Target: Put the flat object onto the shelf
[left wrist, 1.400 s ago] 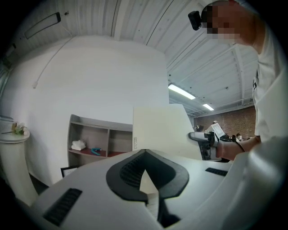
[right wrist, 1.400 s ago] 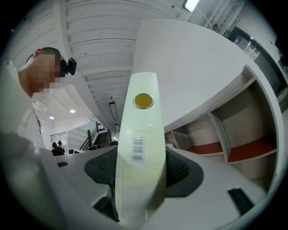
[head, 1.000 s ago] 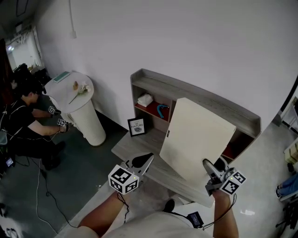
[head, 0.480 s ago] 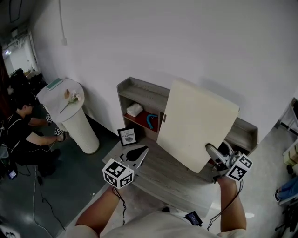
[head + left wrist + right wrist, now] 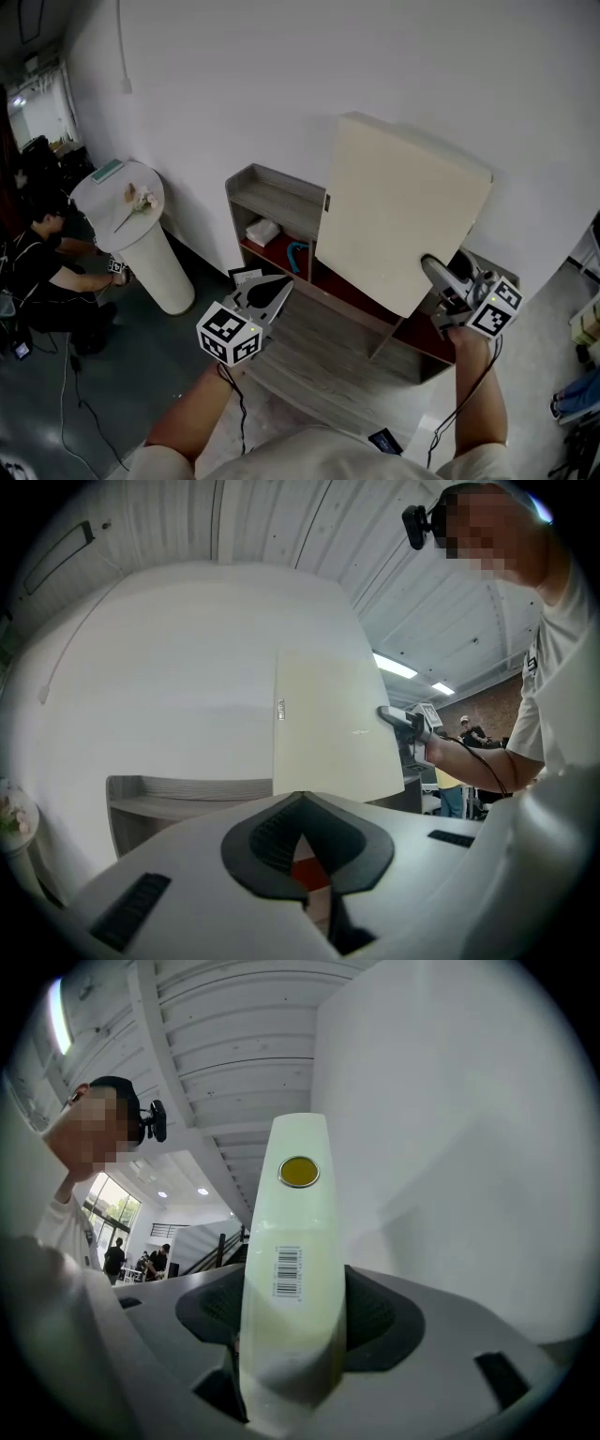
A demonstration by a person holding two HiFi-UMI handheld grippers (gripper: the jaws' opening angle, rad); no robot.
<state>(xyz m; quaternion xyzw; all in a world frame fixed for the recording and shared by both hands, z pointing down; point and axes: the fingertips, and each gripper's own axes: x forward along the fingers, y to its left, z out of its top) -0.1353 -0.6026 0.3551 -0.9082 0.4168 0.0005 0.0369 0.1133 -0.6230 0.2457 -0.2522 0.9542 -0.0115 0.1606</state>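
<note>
The flat object is a large cream board (image 5: 398, 216), held upright by its lower right corner in front of the white wall, above the grey shelf unit (image 5: 272, 183). My right gripper (image 5: 439, 272) is shut on that corner. The right gripper view shows the board's thin edge (image 5: 291, 1260), with its barcode label, pinched between the pads. My left gripper (image 5: 272, 292) hovers low at the left, shut and holding nothing, its tips pointing at the shelf. From the left gripper view the board (image 5: 328, 724) stands over the shelf (image 5: 187, 785).
The shelf's red-floored compartment holds a white cloth (image 5: 263, 231) and a blue hook (image 5: 293, 251). A small picture frame (image 5: 242, 276) stands on the low grey platform (image 5: 319, 361). A white round pedestal (image 5: 141, 234) and a seated person (image 5: 37, 253) are at the left.
My right gripper has lifted the board from down by the low platform to up in front of the wall above the shelf. The left gripper has stayed low and shut.
</note>
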